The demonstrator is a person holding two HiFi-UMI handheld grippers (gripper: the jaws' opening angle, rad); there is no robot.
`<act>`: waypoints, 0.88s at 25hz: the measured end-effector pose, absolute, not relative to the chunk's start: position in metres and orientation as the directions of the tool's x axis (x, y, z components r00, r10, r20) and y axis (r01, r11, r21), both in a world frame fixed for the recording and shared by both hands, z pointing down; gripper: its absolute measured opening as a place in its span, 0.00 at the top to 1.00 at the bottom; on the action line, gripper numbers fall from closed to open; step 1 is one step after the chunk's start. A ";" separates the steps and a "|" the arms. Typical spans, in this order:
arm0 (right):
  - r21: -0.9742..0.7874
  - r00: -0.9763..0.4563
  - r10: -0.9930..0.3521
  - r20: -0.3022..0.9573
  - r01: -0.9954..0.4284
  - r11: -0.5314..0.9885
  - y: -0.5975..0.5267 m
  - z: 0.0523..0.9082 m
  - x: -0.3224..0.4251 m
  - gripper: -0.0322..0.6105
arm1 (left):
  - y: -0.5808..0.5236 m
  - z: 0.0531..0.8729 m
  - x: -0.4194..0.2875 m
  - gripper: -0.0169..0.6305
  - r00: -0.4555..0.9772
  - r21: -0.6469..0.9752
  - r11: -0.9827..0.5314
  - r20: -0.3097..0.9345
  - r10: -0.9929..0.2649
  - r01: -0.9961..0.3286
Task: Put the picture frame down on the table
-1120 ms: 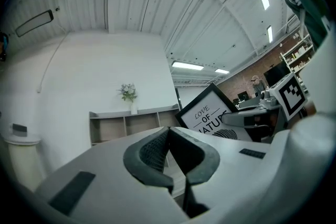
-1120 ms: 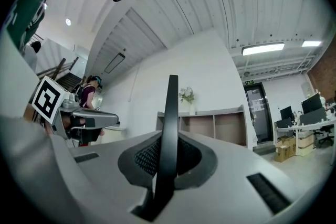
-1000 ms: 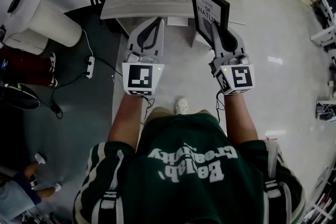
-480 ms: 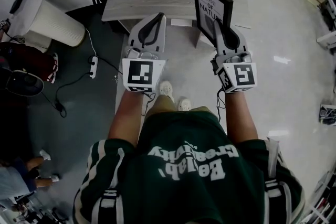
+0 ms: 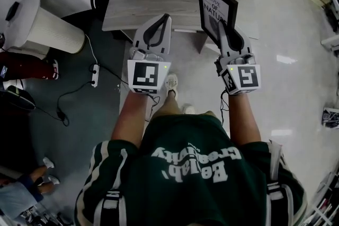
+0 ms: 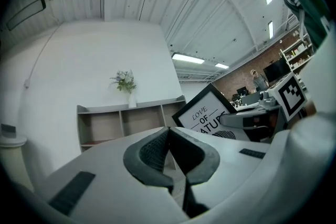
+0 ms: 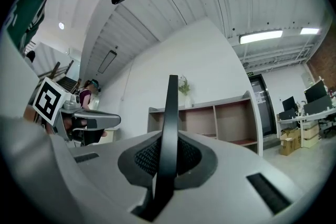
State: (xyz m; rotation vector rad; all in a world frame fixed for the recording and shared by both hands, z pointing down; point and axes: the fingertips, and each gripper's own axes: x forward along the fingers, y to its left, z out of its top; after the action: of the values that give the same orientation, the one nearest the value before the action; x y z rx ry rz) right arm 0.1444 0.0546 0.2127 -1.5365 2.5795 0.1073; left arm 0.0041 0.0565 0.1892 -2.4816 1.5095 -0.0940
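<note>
the right gripper (image 5: 223, 28) is pinching the picture frame (image 5: 214, 2). in the right gripper view the frame's thin black edge runs straight up between the two ribbed pads, which press on its front and back faces low down. gripping it by the bottom this way holds the frame upright with the printed side toward the person. it also leaves the lower edge free to meet a surface first.

the left gripper (image 5: 164, 21) has its jaws pressed together on nothing. it hangs level with the right one, well apart from the frame, and plays no part in the carry. it is probably parked there so it won't knock the frame.

the frame is in the air, leaning a little, above the near right part of the grey wooden table (image 5: 148, 2). the head view looks down so steeply that i can't tell how far the frame's lower edge is above the table top, or whether it is fully past the front lip.

behind the table stands an open shelf unit (image 7: 226, 120) against the white wall, with a small vase of flowers (image 6: 125, 84) on top. the table top in front of it looks bare, so the frame has room to come down. the task seems to be in its approach step, with lowering and release not yet done.
</note>
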 end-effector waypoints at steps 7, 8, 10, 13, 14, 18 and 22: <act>0.000 -0.455 -0.880 -0.133 -0.888 0.459 -0.059 0.205 0.094 0.88 | -0.063 0.184 -0.036 0.95 0.503 -0.226 -0.479 -0.060 -0.862 -0.848; 0.004 -0.454 -0.880 -0.137 -0.889 0.458 -0.063 0.205 0.092 0.88 | -0.068 0.185 -0.037 0.95 0.508 -0.228 -0.483 -0.061 -0.859 -0.845; 0.008 -0.452 -0.877 -0.163 -0.889 0.457 -0.065 0.207 0.092 0.88 | -0.073 0.189 -0.034 0.95 0.517 -0.236 -0.489 -0.069 -0.853 -0.839; -0.003 -0.443 -0.876 -0.190 -0.892 0.451 -0.072 0.215 0.093 0.88 | -0.083 0.198 -0.029 0.95 0.538 -0.231 -0.508 -0.087 -0.839 -0.830; 0.000 -0.438 -0.880 -0.182 -0.895 0.445 -0.083 0.218 0.090 0.88 | -0.095 0.201 -0.033 0.95 0.545 -0.229 -0.516 -0.083 -0.834 -0.825; 0.001 -0.431 -0.888 -0.162 -0.899 0.437 -0.155 0.217 0.057 0.88 | -0.171 0.202 -0.071 0.95 0.556 -0.211 -0.534 -0.060 -0.829 -0.819; -0.025 -0.434 -0.881 -0.187 -0.895 0.446 -0.166 0.220 0.055 0.88 | -0.183 0.201 -0.074 0.95 0.567 -0.194 -0.546 -0.069 -0.821 -0.815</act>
State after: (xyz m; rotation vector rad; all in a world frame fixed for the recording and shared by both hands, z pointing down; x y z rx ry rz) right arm 0.0551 -0.1663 0.2199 -1.5643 2.5202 0.1157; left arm -0.0742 -0.1826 0.2012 -2.5946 1.3731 -0.0439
